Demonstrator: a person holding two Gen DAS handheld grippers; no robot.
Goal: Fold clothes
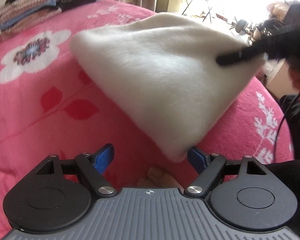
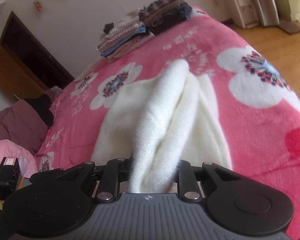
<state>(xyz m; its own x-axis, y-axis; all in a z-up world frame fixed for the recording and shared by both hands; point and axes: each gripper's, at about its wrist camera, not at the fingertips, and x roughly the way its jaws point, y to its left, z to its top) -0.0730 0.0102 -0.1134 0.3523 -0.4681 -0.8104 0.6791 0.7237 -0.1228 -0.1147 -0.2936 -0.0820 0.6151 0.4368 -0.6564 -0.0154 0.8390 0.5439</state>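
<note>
Pink floral blanket [image 2: 240,40] covers the bed, with a stack of folded clothes [image 2: 142,24] at its far edge near the wall. On it lies a fluffy white garment [image 1: 156,76], one part bunched up and lifted off the blanket. The right gripper [image 2: 153,172] has its jaws clamped on that gathered fabric, which runs up between its fingers. The left gripper [image 1: 150,156] hangs with blue pads [image 1: 104,158] spread wide, the garment's lowest corner dangling between them, not pinched, just beside the right-hand pad
</note>
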